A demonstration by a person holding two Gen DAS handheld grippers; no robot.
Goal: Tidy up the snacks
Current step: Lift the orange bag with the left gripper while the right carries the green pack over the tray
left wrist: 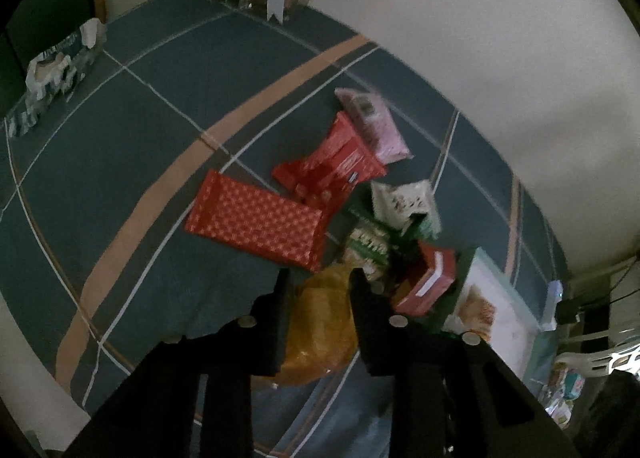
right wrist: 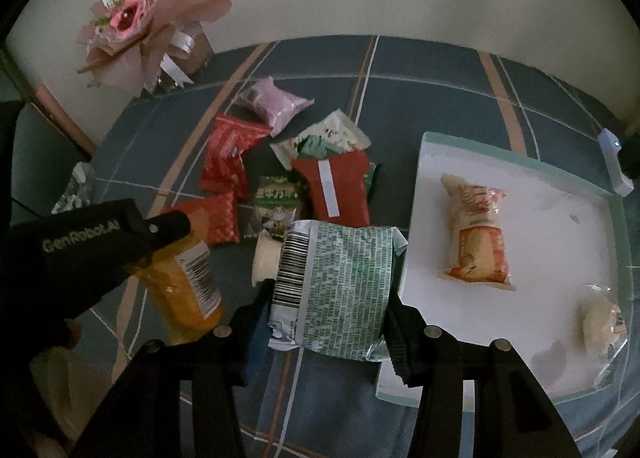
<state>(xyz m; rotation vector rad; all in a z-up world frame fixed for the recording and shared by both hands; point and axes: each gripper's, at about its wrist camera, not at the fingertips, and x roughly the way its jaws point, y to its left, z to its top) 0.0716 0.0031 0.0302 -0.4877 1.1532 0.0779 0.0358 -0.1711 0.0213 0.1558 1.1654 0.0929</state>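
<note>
Left claw [left wrist: 320, 290] grips yellow packet [left wrist: 316, 334] — right claw [right wrist: 328, 298] grips green packet [right wrist: 340, 290]

- The bench [right wrist: 420, 70] wears a dark blue cloth with tan and white stripes.
- A white tray [right wrist: 520, 146] with a green rim lies on it at the right.
- Loose snack packets lie clustered beside the tray: a pink packet [right wrist: 276, 104], red packets [right wrist: 226, 162], green-and-white ones [right wrist: 276, 198].
- A wrapped bouquet [right wrist: 136, 18] stands at the far corner.
</note>
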